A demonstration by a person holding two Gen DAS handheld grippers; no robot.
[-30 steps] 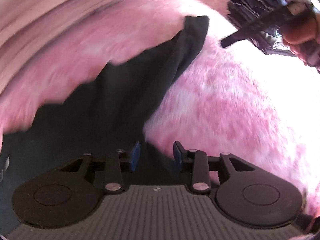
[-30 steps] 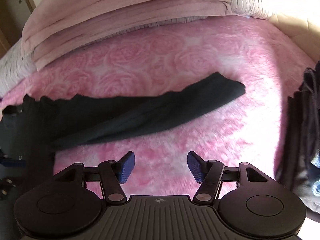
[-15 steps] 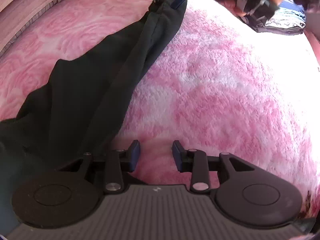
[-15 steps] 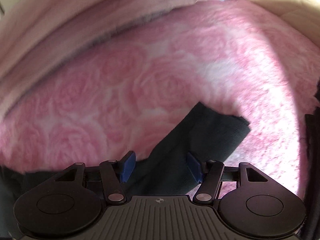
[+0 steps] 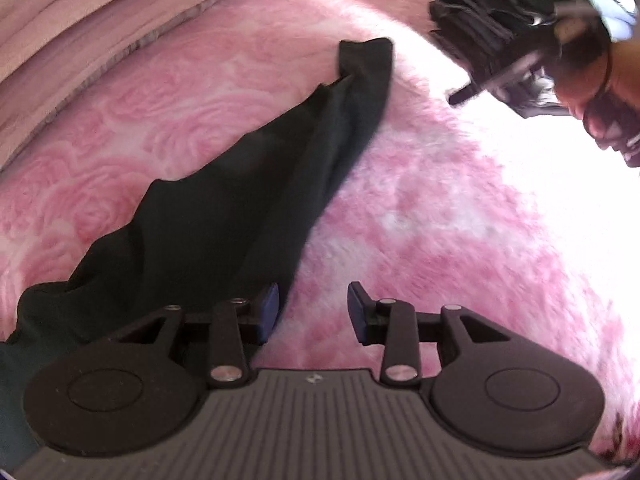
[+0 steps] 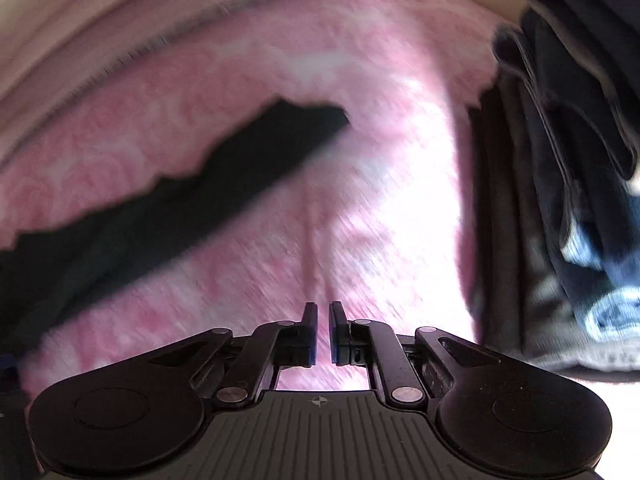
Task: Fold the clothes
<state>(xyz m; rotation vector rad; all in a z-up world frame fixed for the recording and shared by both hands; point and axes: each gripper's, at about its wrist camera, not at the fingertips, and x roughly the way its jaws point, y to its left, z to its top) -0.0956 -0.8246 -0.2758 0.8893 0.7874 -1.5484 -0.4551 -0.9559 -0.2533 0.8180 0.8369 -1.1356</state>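
A pink rose-patterned blanket [image 5: 440,208] carries a dark garment [image 5: 248,208] and folded clothes [image 6: 560,200]

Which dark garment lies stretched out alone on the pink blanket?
The long black garment, spread diagonally; the other dark clothes sit folded in a stack.

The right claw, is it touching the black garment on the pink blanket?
Apart. In the right wrist view the right claw is closing with nothing between its pads; pink blanket shows between it and the black garment.

I count one dark garment [image 5: 256,200] spread out, one pink rose-patterned blanket [image 5: 460,220], one stack of folded clothes [image 6: 568,184], and two grippers.
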